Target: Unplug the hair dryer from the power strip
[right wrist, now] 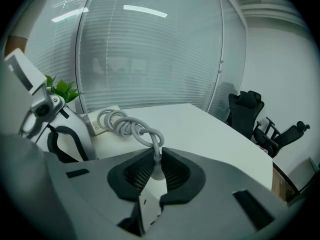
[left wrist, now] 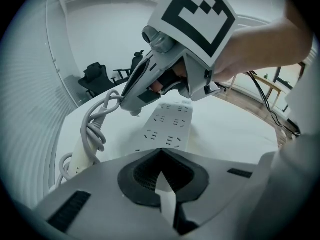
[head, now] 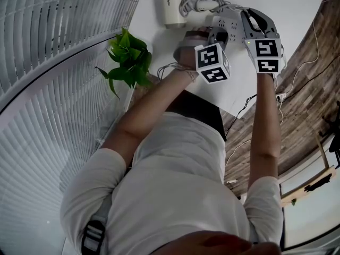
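A white power strip point(left wrist: 167, 124) lies flat on the white table point(head: 287, 15). Its near end runs under my left gripper point(left wrist: 160, 154), whose pad tips meet with nothing between them. My right gripper point(right wrist: 156, 166) is shut on the grey plug point(right wrist: 156, 168). In the left gripper view the right gripper point(left wrist: 132, 109) hangs just off the strip's left edge, and the plug is out of the sockets. The coiled grey cord point(right wrist: 127, 126) runs from the plug back to the white hair dryer point(head: 172, 9), which lies at the far end of the table.
A green potted plant point(head: 127, 62) stands at the table's left corner beside the window blinds point(head: 48, 89). Black office chairs point(right wrist: 250, 114) stand beyond the table. Loose cables point(head: 276, 97) lie on the wooden floor to the right.
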`<state>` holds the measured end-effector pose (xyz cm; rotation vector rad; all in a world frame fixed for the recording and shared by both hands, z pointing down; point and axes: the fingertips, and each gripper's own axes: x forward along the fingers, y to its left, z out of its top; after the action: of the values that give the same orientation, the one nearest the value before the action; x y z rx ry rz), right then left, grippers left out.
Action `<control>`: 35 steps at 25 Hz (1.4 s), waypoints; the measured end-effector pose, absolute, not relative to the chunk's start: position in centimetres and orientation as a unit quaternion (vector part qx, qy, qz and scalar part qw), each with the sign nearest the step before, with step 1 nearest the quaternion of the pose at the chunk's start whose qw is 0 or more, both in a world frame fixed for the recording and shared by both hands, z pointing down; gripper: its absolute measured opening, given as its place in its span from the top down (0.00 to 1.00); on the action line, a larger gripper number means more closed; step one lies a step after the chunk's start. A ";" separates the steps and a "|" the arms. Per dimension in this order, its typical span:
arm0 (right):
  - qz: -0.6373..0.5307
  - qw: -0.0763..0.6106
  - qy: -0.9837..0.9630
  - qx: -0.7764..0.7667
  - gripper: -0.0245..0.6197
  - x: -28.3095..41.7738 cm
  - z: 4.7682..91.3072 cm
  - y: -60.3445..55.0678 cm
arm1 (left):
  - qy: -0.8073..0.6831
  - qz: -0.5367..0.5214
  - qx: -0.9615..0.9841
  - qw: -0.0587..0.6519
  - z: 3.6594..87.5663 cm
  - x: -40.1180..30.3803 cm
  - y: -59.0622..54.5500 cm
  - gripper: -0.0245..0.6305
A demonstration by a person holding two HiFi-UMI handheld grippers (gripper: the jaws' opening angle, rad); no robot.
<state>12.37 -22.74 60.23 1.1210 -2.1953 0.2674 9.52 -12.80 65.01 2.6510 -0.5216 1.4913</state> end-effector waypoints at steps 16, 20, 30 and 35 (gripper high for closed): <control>0.116 0.357 -0.822 0.428 0.86 13.4 64.1 -21.5 | -0.166 0.483 0.859 0.027 65.6 9.3 -12.4 0.93; 0.109 0.362 -0.818 0.433 0.85 13.7 63.9 -21.7 | -0.165 0.480 0.861 0.030 65.3 9.6 -12.6 0.93; 0.124 0.322 -0.807 0.479 0.74 14.5 61.6 -20.4 | -0.220 0.353 0.904 0.096 60.0 8.5 -14.0 0.93; 0.122 0.280 -0.810 0.500 0.74 15.1 57.2 -19.1 | -0.237 0.294 0.918 0.125 55.3 7.8 -14.1 0.93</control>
<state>15.14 -19.09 57.18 1.3404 -2.1733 0.3267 7.76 -14.06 55.32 2.6745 -0.6898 0.8569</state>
